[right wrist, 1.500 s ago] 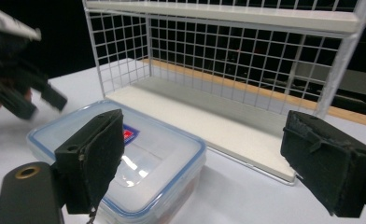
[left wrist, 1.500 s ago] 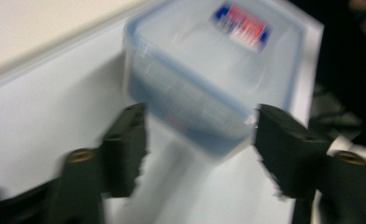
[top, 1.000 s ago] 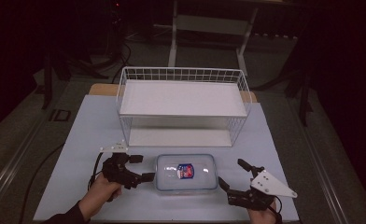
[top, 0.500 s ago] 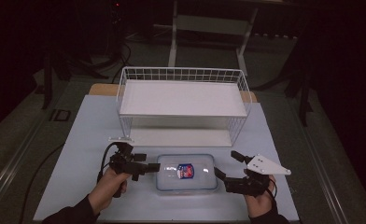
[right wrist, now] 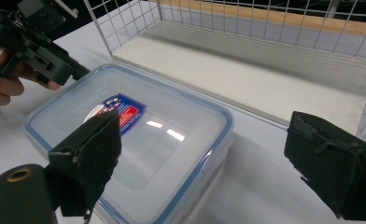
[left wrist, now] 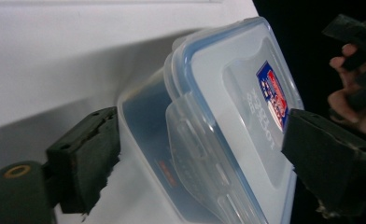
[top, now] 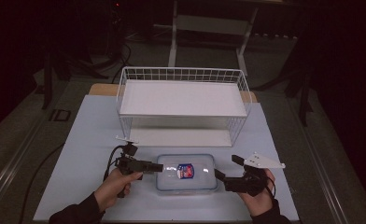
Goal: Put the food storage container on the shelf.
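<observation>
Plastic container (left wrist: 228, 121) end between closing, non-gripping left gripper (left wrist: 200, 154) jaws; right gripper (right wrist: 204, 172) agape beside it.

a: what colours do you have in front of you?

b: your surface (top: 87, 140) is pale blue-white. the box (top: 186, 172) on it is clear plastic with a blue seal line round the lid, and its label (top: 186, 171) is red, white and blue.

a: and the rack (top: 183, 100)?

b: white wire in a grid pattern, with white shelves. your left tool (top: 154, 166) and right tool (top: 226, 171) are black, and the right one carries a grey plate (top: 264, 161).
</observation>
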The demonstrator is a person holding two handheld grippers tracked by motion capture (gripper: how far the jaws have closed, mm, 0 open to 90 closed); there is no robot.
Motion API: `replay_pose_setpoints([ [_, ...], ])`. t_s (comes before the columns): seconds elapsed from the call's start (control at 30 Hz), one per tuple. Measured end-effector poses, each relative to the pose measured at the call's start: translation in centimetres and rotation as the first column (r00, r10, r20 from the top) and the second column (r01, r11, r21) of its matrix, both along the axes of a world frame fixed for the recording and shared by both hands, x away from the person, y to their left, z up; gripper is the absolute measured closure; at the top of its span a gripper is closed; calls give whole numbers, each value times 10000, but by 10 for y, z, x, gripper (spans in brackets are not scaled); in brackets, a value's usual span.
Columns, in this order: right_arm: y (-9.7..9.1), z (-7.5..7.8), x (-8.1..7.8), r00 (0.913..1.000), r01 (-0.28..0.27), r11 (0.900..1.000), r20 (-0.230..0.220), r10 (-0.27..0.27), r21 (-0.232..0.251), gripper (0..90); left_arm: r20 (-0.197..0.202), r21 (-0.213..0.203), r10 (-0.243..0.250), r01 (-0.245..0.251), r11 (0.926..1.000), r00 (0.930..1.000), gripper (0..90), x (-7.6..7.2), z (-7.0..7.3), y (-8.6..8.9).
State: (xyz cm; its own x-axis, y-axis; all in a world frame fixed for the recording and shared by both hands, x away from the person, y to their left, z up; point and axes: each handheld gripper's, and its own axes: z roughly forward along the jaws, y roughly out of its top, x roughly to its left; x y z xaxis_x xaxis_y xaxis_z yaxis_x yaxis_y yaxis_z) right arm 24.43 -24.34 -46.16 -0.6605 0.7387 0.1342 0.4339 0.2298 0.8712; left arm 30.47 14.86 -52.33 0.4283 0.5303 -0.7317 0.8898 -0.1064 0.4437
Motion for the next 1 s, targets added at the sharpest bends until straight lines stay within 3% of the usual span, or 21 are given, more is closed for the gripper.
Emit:
replay_pose_setpoints([
  [0.13, 2, -3, -1, 9998, -109, 9998, -180, 106, -190, 108, -478, -206, -290, 280, 9994, 9984, 224, -1, -4, 1],
  [0.2, 3, -4, -1, 9997, -102, 9996, -219, 97, -258, 111, -654, -474, -396, 365, 9982, 9971, 337, -2, -7, 3],
  [0.3, 2, -6, -2, 9992, -137, 9995, -383, 126, -276, 135, -805, -777, -514, 451, 9960, 9954, 433, -2, -8, 4],
  [0.5, 0, -8, -4, 9972, -157, 9996, -739, 140, -220, 154, -614, -684, -525, 483, 9965, 9967, 508, -3, -3, 7],
  [0.67, -4, -10, -1, 9941, -168, 9998, -1074, 177, 91, 170, -9, -536, -769, 767, 9956, 9970, 544, -11, 6, 7],
  [0.9, -5, -17, 6, 9822, -418, 9984, -1814, 482, 388, 204, 624, -531, -1078, 1111, 9924, 9922, 565, -17, 9, 8],
  [1.0, -5, -21, 12, 9694, -623, 9966, -2344, 735, 546, 237, 840, -549, -1199, 1247, 9907, 9892, 569, -19, 9, 9],
])
